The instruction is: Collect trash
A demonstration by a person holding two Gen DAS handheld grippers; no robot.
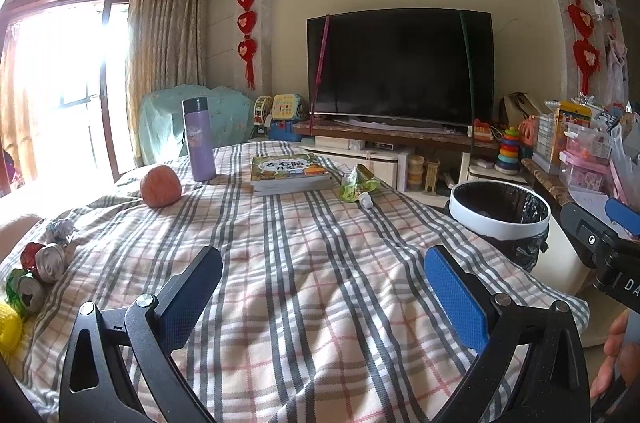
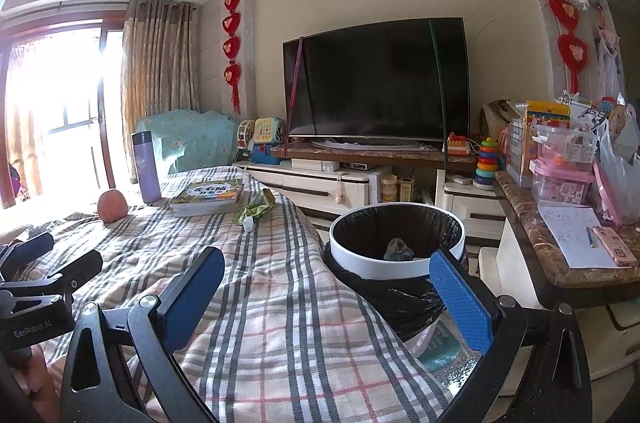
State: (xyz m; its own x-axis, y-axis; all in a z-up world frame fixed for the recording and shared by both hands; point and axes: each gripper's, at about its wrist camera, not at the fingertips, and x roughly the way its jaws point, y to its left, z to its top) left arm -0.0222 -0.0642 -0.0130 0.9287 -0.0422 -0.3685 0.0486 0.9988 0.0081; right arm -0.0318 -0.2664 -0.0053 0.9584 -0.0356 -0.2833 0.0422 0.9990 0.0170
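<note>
I see both my left gripper [image 1: 324, 283] and right gripper [image 2: 328, 287] spread wide and empty over bare plaid cloth [image 1: 304, 243]. Crushed cans [image 1: 38, 275] sit at its left edge, the green wrapper [image 1: 356, 185] at the far right edge beside the bin [image 2: 396, 243]. The other gripper's body reads "GenRobot.AI".

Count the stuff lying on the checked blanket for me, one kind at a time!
Cans: 2
Crumpled paper ball: 1
Green squeeze pouch: 1
Purple bottle: 1
Book stack: 1
Orange round thing: 1
Yellow thing at the edge: 1
Total: 8
</note>
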